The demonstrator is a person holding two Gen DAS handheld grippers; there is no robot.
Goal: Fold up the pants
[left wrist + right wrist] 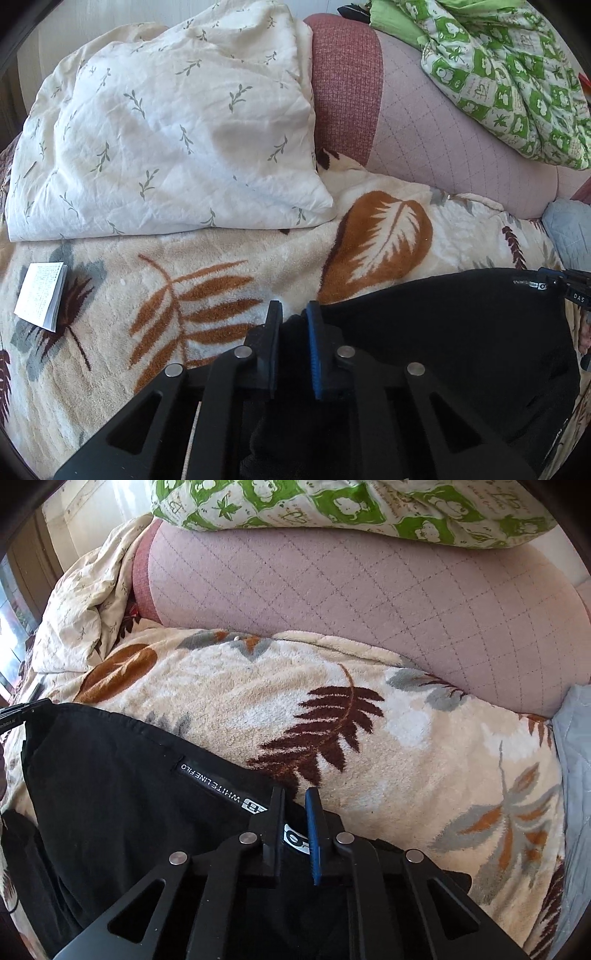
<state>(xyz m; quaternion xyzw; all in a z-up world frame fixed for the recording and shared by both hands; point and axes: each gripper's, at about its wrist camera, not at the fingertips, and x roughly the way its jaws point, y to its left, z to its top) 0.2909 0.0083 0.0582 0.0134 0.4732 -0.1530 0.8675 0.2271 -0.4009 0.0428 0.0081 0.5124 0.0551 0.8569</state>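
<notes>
1. A small white booklet [40, 295] of fine print, too small to be read, is seen at the far left of the left wrist view, lying on the cream fleece blanket with brown and grey leaf shapes [229, 258].
2. A white crumpled pillow with green sprigs [166, 140] is seen behind it, against a pink quilted sofa back [443, 147]; a green-and-white patterned quilt [498, 74] is piled on top at the right.
3. The black fabric pants [443, 332] are spread on the blanket at the lower right of that view, and at the lower left of the right wrist view.
4. A black sewn label [218, 784] reading "WHITE LINE FILO" is shown along the pants' edge.
5. The left gripper [293, 314] is pressed together on one corner of the pants' edge, with black cloth bunched between its fingers.
6. The right gripper [295, 801] is pinched on the other end of that edge, over a white logo patch.
7. Lettering "DAS" is read on the right gripper's body at the left view's right edge.
</notes>
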